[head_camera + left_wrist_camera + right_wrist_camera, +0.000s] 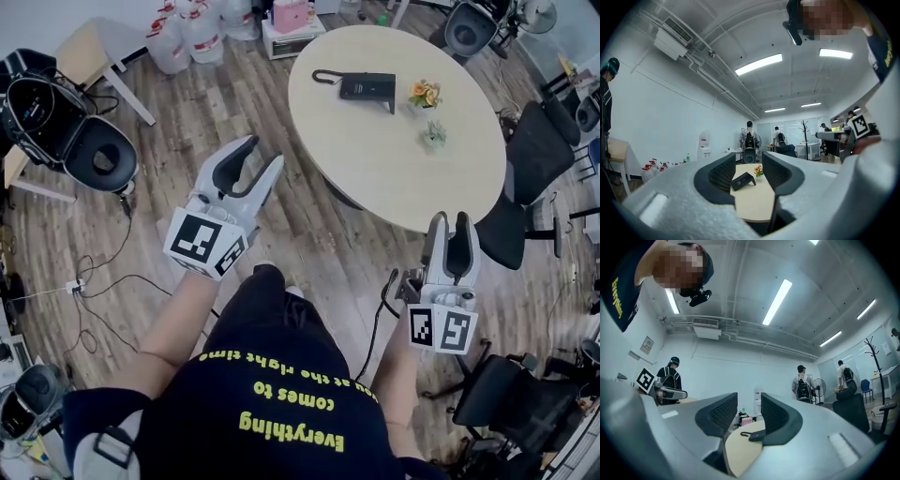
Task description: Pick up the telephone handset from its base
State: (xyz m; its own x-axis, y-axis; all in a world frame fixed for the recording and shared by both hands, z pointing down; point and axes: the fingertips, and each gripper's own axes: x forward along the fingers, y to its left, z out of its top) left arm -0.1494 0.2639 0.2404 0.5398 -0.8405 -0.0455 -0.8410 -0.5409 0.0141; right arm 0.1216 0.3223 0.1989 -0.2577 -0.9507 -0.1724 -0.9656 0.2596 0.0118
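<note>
Grey plastic: left gripper and right gripper hang short of the desk, fingers partly apart, empty. Black telephone sits on the desk's far side, handset apparently not yet lifted. Risk: a narrow opening bumps it; the whole set slides or lifts along.

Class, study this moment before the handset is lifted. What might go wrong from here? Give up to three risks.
1. The small pot of orange flowers stands close beside the black telephone, so a careless reach may topple it.
2. The black cord looping from the telephone's end could drag the whole telephone during the lift.
3. Black cables trail across the wooden floor, a possible trip hazard when stepping closer.
</note>
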